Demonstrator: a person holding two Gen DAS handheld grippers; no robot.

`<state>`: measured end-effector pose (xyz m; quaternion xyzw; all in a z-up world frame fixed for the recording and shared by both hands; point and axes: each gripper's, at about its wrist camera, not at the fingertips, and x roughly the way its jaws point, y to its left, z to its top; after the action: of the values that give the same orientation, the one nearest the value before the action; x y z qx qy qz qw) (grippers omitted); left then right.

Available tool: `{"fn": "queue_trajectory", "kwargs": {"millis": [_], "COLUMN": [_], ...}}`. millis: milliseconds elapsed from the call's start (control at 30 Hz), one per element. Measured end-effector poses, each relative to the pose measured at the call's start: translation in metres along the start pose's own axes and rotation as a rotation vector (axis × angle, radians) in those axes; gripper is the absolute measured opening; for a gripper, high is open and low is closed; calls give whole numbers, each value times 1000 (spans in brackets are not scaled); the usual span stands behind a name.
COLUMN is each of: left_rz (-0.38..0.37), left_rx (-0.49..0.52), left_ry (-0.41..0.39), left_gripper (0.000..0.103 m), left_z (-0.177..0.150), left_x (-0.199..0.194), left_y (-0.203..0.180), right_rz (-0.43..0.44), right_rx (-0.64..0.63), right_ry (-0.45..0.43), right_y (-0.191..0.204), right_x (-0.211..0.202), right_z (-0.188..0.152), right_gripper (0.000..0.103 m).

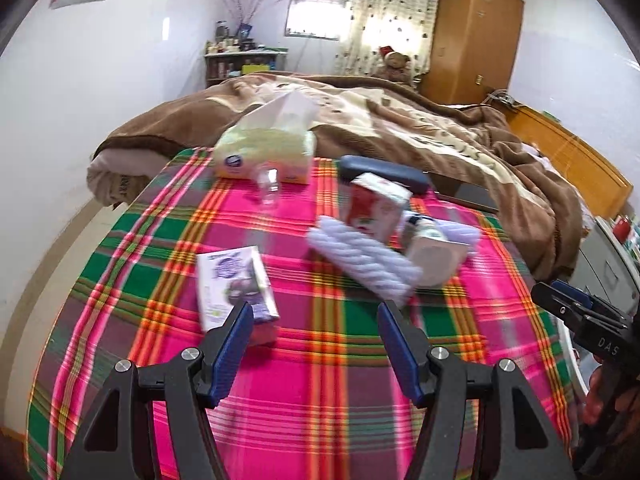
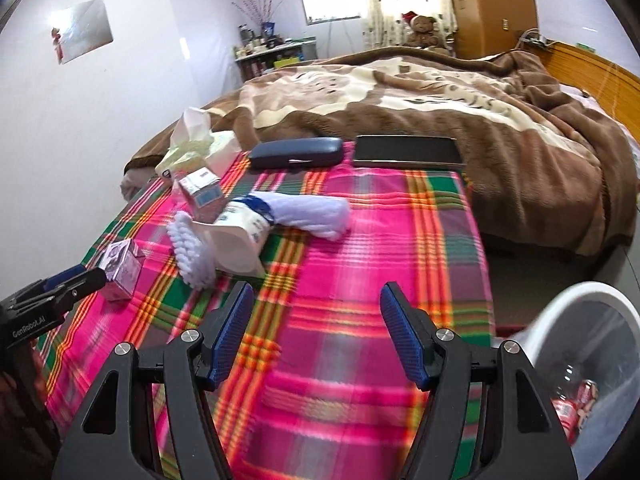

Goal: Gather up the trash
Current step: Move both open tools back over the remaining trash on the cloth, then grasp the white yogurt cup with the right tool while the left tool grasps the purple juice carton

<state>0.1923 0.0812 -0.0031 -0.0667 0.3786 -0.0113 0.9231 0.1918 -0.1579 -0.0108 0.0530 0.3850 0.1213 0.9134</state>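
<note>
On the plaid cloth (image 1: pixel 312 360) lie a purple carton (image 1: pixel 234 288), a red and white carton (image 1: pixel 374 210), a white cup on its side (image 1: pixel 434 254) and a small clear bottle (image 1: pixel 269 188). My left gripper (image 1: pixel 316 320) is open and empty, its left finger beside the purple carton. My right gripper (image 2: pixel 316 312) is open and empty above bare cloth (image 2: pixel 360 280). In the right wrist view the purple carton (image 2: pixel 120 274), the cup (image 2: pixel 240 236) and another carton (image 2: pixel 202 192) lie to the left. A white bin (image 2: pixel 580 364) holding trash stands at the lower right.
A white rolled towel (image 1: pixel 364 266) lies by the cup. A tissue pack (image 1: pixel 264 148), a dark glasses case (image 2: pixel 296 152) and a dark tablet (image 2: pixel 408 150) sit at the far edge. A bed with a brown blanket (image 2: pixel 460 112) lies beyond.
</note>
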Motion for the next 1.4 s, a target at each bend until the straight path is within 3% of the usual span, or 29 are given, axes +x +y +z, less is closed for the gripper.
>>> {"fn": "queue_trajectory", "kwargs": {"millis": [300,733,1167,1400], "left_rz": [14,-8,7,20], "left_rx": [-68,-87,-78,-97], "left_ry": [36,70,110,127], "left_gripper": [65,71,71,71], "left_z": [7,11,5,7], "left_x": [21,48,68,80], "left_y": [40,55,54,57], "right_rz": [35,40,-113,-87], "right_rx": [9,41,28,75], "right_ry": [0,20,65,65], "right_y": [29,61,63,52], "right_x": [24,64,84,83], "right_z": [19,38,29,25], "right_gripper": [68,71,71,71]}}
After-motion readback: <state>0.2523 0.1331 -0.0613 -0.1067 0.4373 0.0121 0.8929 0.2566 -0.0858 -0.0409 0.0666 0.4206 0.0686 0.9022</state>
